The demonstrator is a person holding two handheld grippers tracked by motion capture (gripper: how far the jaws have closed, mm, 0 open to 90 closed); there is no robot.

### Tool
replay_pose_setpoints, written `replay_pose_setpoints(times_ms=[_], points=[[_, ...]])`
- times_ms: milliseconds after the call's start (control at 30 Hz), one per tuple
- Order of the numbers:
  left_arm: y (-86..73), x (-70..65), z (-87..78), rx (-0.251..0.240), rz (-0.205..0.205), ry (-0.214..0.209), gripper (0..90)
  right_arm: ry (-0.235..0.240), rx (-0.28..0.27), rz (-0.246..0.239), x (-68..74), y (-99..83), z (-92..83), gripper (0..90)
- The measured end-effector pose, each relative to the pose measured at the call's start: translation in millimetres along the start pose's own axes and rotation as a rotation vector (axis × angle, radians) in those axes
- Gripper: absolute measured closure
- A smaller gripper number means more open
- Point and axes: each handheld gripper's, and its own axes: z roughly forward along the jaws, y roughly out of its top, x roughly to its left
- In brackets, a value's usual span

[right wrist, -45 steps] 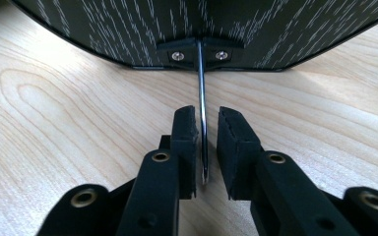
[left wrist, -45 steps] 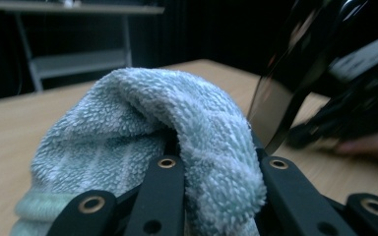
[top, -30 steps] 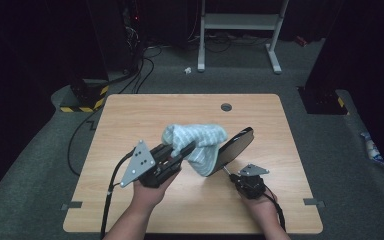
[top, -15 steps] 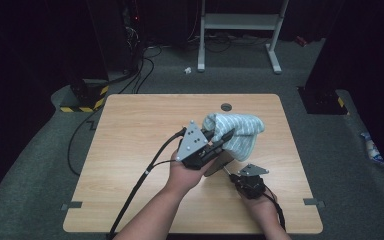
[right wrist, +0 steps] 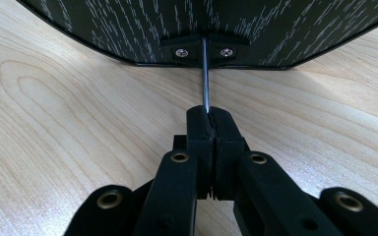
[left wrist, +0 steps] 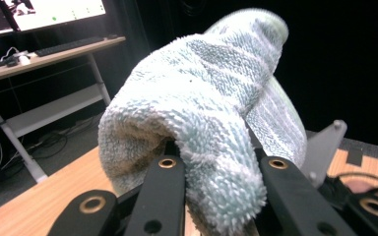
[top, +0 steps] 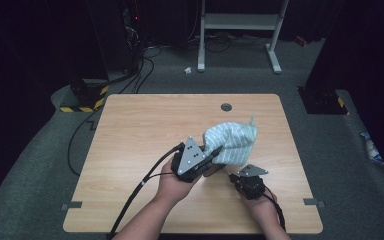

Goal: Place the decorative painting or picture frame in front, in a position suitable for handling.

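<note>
Shifted since the earlier frame: left hand-held gripper (top: 219, 150) and its fluffy pale-blue striped towel (top: 231, 142), carried from the desk's middle rightward to sit over the dark woodgrain-patterned paddle-shaped object (right wrist: 211, 27). Right hand-held gripper (top: 232, 176) unmoved.

Left hand-held gripper: jaws closed on a fold of the towel, whose bulk humps up just beyond the jaw tips in the left gripper view (left wrist: 202, 103).

Right hand-held gripper (right wrist: 209, 115): jaws pinched fully together on a thin metal rod (right wrist: 205, 73) running up to the dark object's screwed bracket; object just ahead of the tips.

Step in hand, as judged: draping or wiping the towel over the dark object. Advice: keep the right grip steady on the rod so the object cannot swing; bring the towel down slowly, cloth leading, jaws clear of the surface.

Surface: light woodgrain desk (top: 140, 130), round cable grommet (top: 226, 106) beyond both grippers.

Room: dark; grey carpet (top: 45, 140), white frame legs (top: 275, 37), trailing cables, yellow-black hazard-striped base (top: 82, 102).
</note>
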Motion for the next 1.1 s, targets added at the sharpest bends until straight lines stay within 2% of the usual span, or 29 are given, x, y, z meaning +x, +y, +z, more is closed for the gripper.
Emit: replay_pose_setpoints(times_ms=[200,333,467,567,733,867,1033,1100], points=[[-15.2,-4.2,-15.2,0.004,0.038,0.025,79.0,-0.004,0.0,0.011,0.4,0.1,0.0,88.7],[-26.2,-4.2,-24.0,0.015,0.041,0.039,79.1,-0.003,0.0,0.01,0.1,0.0,0.1,88.7],[-39.2,-4.5,-28.7,0.047,0.041,0.046,79.1,0.005,-0.003,0.019,-1.6,-0.1,0.2,88.6],[-43.9,-4.8,-30.4,0.045,0.023,0.05,79.1,0.009,-0.004,0.025,-2.2,-0.1,0.2,88.6],[-25.5,-6.3,-27.3,-0.003,0.029,0.05,79.1,0.006,-0.003,0.02,-1.7,-0.1,0.2,88.6],[0.2,-9.2,-12.0,-0.032,0.05,0.048,79.1,0.002,0.001,0.016,0.0,0.0,0.0,88.5],[27.9,-12.0,21.1,-0.01,0.089,0.047,79.1,0.0,0.001,0.014,0.3,0.0,-0.1,88.6],[31.7,-12.2,30.0,0.004,0.086,0.045,79.1,0.001,-0.002,0.013,0.0,0.0,0.1,88.6]])
